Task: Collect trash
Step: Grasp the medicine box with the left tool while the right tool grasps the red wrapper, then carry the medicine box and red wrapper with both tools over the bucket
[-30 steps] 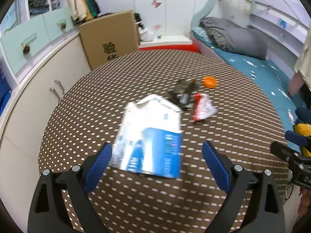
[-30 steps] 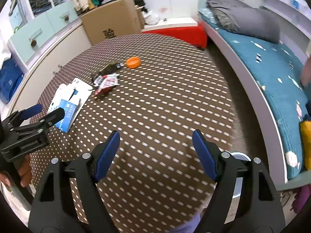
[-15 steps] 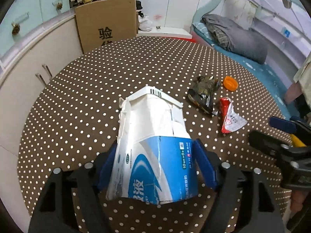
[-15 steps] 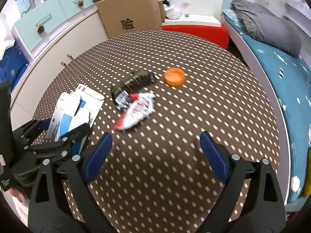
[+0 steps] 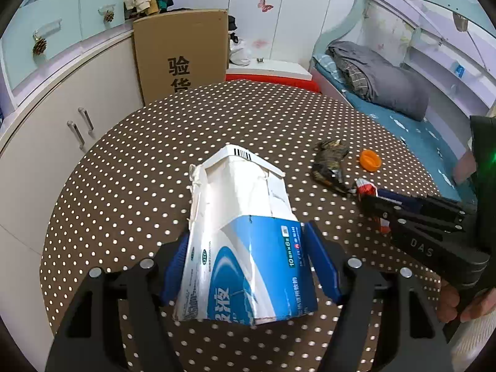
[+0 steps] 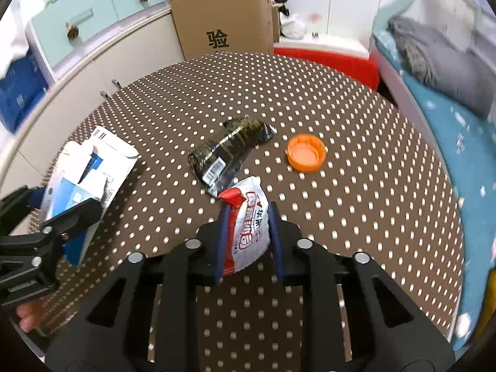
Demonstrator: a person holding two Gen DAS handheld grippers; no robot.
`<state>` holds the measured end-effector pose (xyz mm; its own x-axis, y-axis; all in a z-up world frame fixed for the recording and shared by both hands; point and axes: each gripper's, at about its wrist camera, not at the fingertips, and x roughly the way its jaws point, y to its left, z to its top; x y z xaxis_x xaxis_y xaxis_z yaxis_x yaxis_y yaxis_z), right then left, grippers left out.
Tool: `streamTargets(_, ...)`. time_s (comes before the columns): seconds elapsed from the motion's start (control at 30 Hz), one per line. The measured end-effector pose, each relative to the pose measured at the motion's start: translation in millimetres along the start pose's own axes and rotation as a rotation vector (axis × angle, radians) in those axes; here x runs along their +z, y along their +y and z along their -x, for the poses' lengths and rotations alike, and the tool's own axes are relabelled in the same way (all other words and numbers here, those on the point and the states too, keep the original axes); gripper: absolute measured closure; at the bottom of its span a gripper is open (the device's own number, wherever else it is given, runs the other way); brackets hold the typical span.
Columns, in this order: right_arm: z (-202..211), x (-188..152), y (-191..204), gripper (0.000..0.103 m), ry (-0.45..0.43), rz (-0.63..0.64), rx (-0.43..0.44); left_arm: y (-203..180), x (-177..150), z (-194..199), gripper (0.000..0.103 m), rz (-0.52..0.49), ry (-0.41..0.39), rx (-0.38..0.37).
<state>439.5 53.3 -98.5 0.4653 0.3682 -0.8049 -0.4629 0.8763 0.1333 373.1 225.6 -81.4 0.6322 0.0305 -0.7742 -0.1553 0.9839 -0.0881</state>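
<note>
Two grips closing: left gripper [image 5: 248, 266] straddling blue-white carton [image 5: 245, 241], long axis upward in frame; right gripper [image 6: 249, 235] pinching red-white wrapper [image 6: 248, 226], lower centre.

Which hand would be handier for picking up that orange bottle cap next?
Probably right: the orange cap lies just beyond the right gripper, though it is shut on the red-and-white wrapper. The left gripper straddles the torn carton, farther off.

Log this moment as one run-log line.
left gripper: closing around blue-and-white carton | right gripper: just shut on red-and-white wrapper | on table: dark wrapper, orange cap
</note>
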Motion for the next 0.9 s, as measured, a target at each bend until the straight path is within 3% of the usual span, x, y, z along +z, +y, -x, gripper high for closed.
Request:
streamTargets(0.43, 51, -37, -44, 0.083, -0.039, -0.063, -0.011, -66, -8, 10, 0.034, -0.088, -0.006, -0.035)
streamTargets(0.9, 109, -78, -120, 0.083, -0.117, -0.181, -0.074, -172, -17, 5, 0.033, -0.247, 0.021, -0.123)
